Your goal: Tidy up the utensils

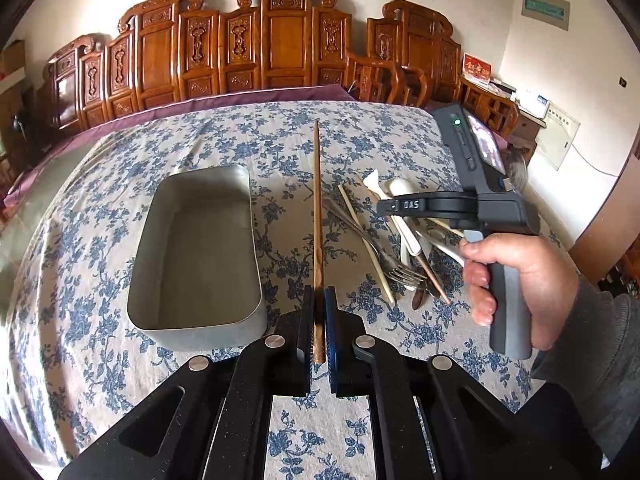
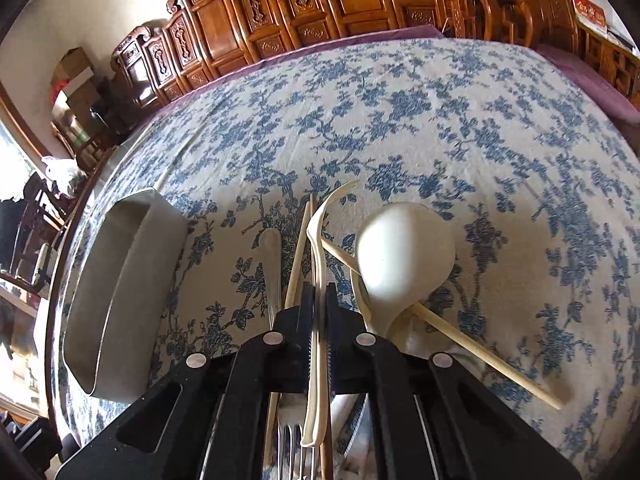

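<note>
A blue-flowered cloth [image 1: 120,208] covers the wide table, a purple cover [image 1: 248,98] running along its far edge before carved wooden furniture [image 1: 248,44] against a pale wall. On the left sits an empty metal tray [image 1: 196,256]. Just right of it the left gripper [image 1: 319,320] is clamped on a dark wooden chopstick [image 1: 317,216] pointing away over the cloth. Further right lies the utensil pile [image 1: 396,240]: a metal fork [image 1: 384,256], pale chopsticks, a white spoon [image 2: 404,252]. There the right gripper [image 2: 319,316] is pinched on a cream plastic utensil [image 2: 318,280], held by a hand [image 1: 516,280] in a grey sleeve
</note>
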Demonstrator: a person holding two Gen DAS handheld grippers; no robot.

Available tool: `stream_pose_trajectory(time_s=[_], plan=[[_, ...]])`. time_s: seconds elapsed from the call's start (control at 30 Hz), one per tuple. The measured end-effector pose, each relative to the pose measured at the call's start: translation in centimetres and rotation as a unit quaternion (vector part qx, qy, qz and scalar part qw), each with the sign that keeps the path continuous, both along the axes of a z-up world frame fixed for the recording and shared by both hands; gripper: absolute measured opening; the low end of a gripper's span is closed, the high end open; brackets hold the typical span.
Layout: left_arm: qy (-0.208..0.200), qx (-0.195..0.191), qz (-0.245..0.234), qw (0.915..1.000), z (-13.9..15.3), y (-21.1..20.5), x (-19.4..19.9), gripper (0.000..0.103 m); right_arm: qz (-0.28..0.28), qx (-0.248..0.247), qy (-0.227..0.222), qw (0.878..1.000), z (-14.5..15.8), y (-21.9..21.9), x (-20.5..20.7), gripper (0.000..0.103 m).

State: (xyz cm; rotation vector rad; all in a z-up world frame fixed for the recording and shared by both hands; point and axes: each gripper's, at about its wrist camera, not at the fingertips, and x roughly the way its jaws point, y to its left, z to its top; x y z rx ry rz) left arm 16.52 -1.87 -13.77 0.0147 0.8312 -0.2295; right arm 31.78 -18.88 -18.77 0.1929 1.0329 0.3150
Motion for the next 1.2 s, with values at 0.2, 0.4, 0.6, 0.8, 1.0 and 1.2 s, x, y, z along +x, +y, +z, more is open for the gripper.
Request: stream_pose_trajectory(time_s=[0.2, 0.4, 0.6, 0.8, 1.0, 1.2], plan=[[-0.004, 0.001, -0.003, 1.0000, 0.3, -0.3, -0.6, 0.004, 0.012, -0.015, 0.006, 1.000, 0.4, -0.7, -1.2, 0.007], [-0.007, 0.004, -0.008, 0.9999, 0.6, -0.8, -0.9, 0.004, 0.024, -0.020, 0.021, 0.999, -0.9, -1.2, -2.5, 0.009], [-0.010, 0.006, -0.009, 0.9999, 0.8, -1.0, -1.0, 0.004, 0.039, -0.025, 0.018, 0.999, -0.6, -0.8, -2.6, 0.004], [-0.011, 0.006, -0.005, 0.9999, 0.9, -0.6, -0.9, 0.004, 0.053, -0.027, -0.004, 0.998, 1.1, -0.5, -3.1, 0.004], [-0.016, 0.011, 0.005, 0.9998, 1.4, 1.0, -0.3, 0.004, 0.061, -0.016, -0.026, 0.998, 4.0, 0.2, -3.7, 0.004], [-0.005, 0.021, 0.023, 0.9995, 1.0, 3.9, 1.0, 0.004, 0.087, -0.007, -0.049, 0.995, 6.9, 2.8, -4.7, 0.004]])
